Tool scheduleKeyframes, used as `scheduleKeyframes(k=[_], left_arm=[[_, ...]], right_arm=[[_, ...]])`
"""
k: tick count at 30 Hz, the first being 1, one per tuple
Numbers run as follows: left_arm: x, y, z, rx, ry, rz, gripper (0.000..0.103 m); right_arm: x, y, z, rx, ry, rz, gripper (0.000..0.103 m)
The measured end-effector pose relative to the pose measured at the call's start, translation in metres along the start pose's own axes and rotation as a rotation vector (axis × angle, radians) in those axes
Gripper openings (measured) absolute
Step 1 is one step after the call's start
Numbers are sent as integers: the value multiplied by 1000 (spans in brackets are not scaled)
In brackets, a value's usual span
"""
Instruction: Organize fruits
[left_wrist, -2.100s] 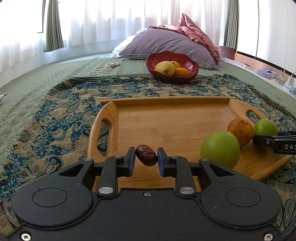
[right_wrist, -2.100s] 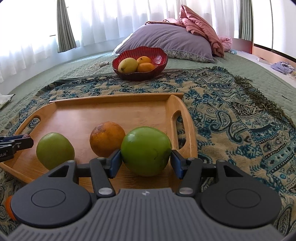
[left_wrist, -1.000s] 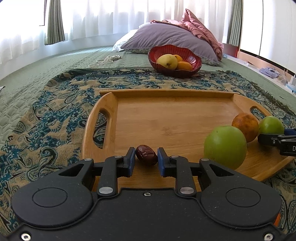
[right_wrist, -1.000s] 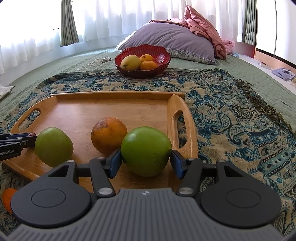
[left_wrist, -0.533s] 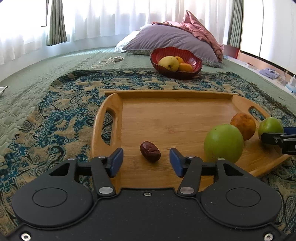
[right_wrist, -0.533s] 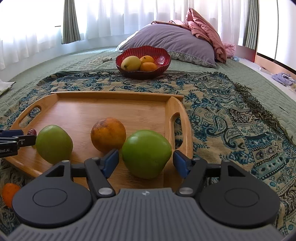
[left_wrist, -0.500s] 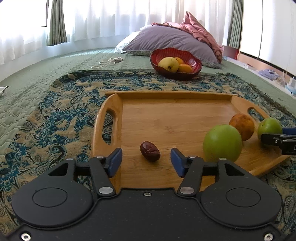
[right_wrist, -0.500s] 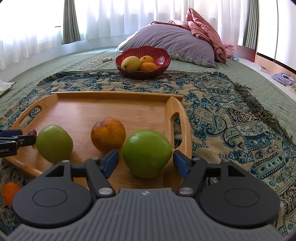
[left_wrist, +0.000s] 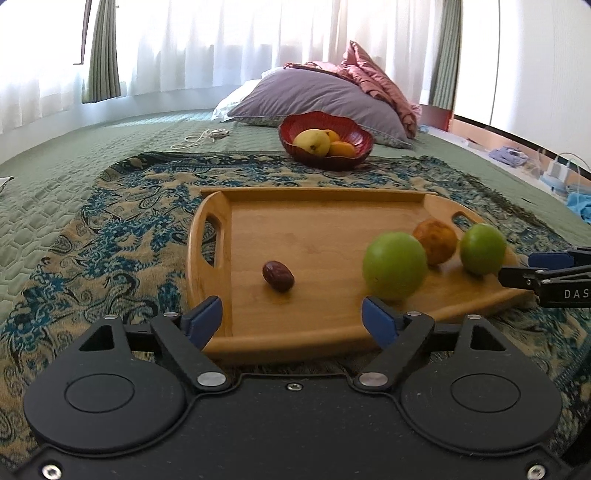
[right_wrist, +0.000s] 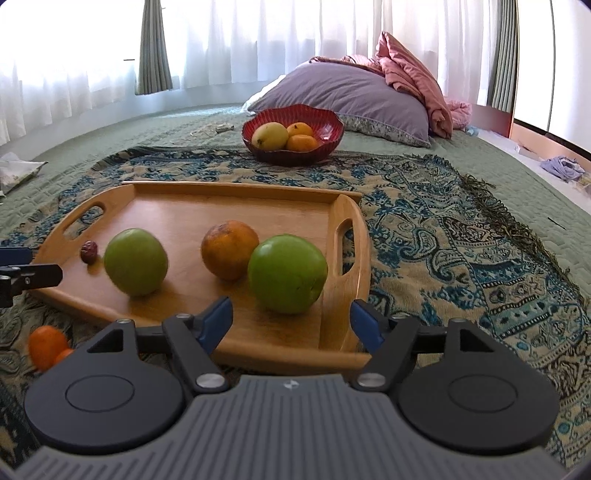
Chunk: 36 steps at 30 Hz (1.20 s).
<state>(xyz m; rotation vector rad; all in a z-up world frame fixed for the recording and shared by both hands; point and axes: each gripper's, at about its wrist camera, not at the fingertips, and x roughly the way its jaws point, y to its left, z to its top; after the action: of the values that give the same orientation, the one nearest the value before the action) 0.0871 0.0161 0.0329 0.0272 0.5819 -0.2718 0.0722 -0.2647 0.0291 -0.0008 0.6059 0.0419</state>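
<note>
Tray (left_wrist: 321, 225): wooden, on patterned throw (right_wrist: 461, 236).
Left gripper (left_wrist: 291, 319): spread wide, empty, at near rim.
Right gripper (right_wrist: 290, 321): spread wide, empty.
Green apples (right_wrist: 287, 274), (right_wrist: 135, 261): resting on tray, orange (right_wrist: 229, 249) between.
Date (left_wrist: 278, 276): lying on tray, ahead of left gripper.

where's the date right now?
The date lies loose on the wooden tray, near its left handle, with the nearest green fruit to its right.

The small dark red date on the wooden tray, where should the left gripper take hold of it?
Grip the small dark red date across its narrow middle, coming from the near edge of the wooden tray with the open left gripper. It lies flat, its long axis angled, with bare wood on both sides for the fingers.
</note>
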Motion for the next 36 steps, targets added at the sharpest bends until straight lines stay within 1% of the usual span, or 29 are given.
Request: scheduleKeyframes(k=[5,11,15,21,24,27,28,30,32,33,35,36], left_arm=[[-13,-7,-11,21,-2,-19,88],[-24,-17,-24,52,-2,-30,91],[-28,-20,-31,61,9,-41,92],[-31,-23,-37,68,26,-65,92],[-32,-26,-39,70,32,-91,89],[-31,-29,-41,83,40,-108,78],[-30,-30,-42,89,44,-111,71],[-30,-32,-44,87,45,-122,66],[-31,-33,-45,80,40,-138,55],[-31,-34,-44,79,40,-145,53],[-32,-35,-44,78,41,-158,44],[-33,-36,-45,78,40,-163,43]], right_arm=[[-17,7,-10,-12,-30,24,83],[-31,18,-22,-9,-56,66,84],[-35,27,-32,-14,-58,95,85],[-40,43,-45,-66,-55,119,85],[-43,50,-50,-93,-57,127,85],[-44,56,-54,-122,-60,130,85],[-44,58,-55,-130,-61,132,85],[-45,63,-57,-145,-60,137,85],[-46,68,-59,-159,-62,140,85],[-46,70,-60,-166,-62,143,85],[-46,74,-62,-183,-63,146,85],[-46,76,-63,-190,-64,147,85]])
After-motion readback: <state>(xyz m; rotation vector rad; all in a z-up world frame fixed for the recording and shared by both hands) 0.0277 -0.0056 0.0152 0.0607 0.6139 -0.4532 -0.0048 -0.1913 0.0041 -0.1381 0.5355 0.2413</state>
